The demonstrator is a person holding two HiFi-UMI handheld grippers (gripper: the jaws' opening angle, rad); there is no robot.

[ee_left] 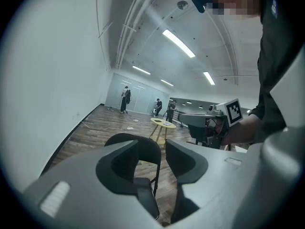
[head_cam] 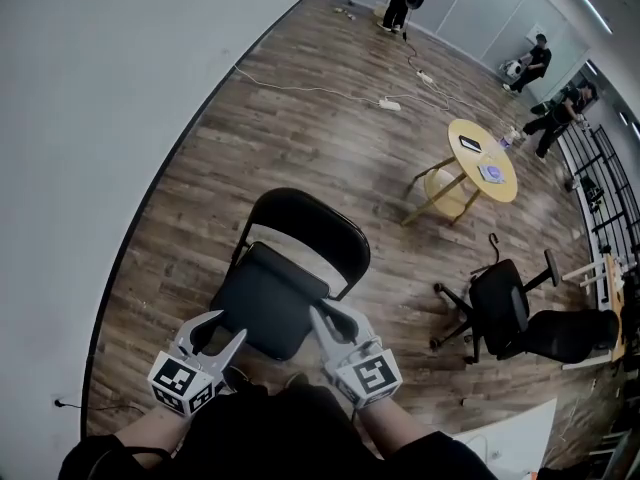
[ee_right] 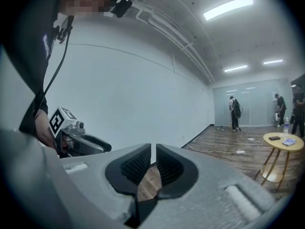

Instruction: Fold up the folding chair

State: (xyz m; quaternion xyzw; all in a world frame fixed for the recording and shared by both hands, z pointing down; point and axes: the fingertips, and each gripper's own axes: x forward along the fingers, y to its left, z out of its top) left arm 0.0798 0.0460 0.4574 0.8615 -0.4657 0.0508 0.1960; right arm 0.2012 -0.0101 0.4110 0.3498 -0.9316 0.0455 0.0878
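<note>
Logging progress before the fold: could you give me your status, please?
Left gripper open, right gripper shut, both empty. Folding chair unfolded. Office chair stands apart.

The left tool [ee_left: 152, 146] has its jaws apart with nothing pressed between them. Through the gap, past the jaws, stands the black chair [ee_left: 148, 159], its curved backrest upright and its seat down. Beyond it is a round yellow tabletop [ee_left: 162, 122] on a wooden floor [ee_left: 95, 135], with a white wall [ee_left: 52, 80] along the left. At the right a hand [ee_left: 248, 128] holds the right tool [ee_left: 188, 119], level, with its marker cube [ee_left: 233, 111] on top. Three people [ee_left: 126, 99] are at the far end of the room, under strip lights [ee_left: 178, 43].
</note>
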